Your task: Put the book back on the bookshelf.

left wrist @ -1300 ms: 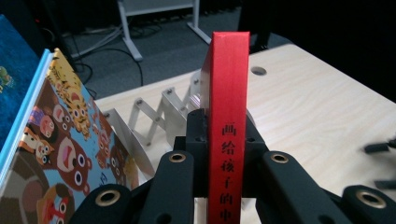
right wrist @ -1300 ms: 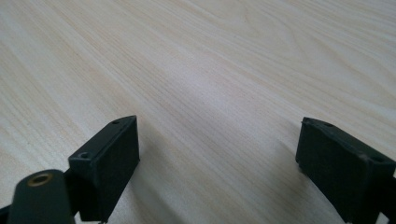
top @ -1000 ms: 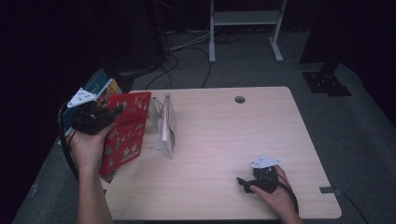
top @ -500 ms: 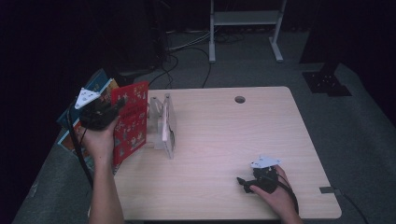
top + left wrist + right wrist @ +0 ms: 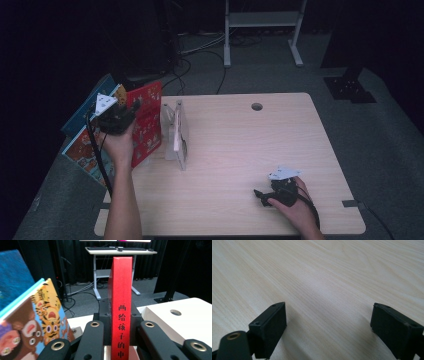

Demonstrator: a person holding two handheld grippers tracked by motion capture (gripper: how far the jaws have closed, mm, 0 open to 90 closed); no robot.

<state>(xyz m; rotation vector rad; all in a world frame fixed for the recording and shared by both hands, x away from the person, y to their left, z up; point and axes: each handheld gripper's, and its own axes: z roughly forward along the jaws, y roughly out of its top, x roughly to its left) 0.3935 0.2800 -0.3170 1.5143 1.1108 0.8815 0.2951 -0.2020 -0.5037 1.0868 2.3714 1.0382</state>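
Book: red picture book (image 5: 148,125), black Chinese characters running down its spine (image 5: 121,315)
Pose: standing upright
Place: sitting just beside the bookstand (image 5: 176,131), at the table's left edge

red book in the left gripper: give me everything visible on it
The red book is a thin hardcover with a bright red cover carrying small printed pictures and a red spine with black Chinese characters. It stands nearly upright, spine toward the left gripper, whose black jaws clamp it from both sides. It is held at the table's left edge, just left of the clear book stand. Whether its bottom edge rests on the table cannot be told.
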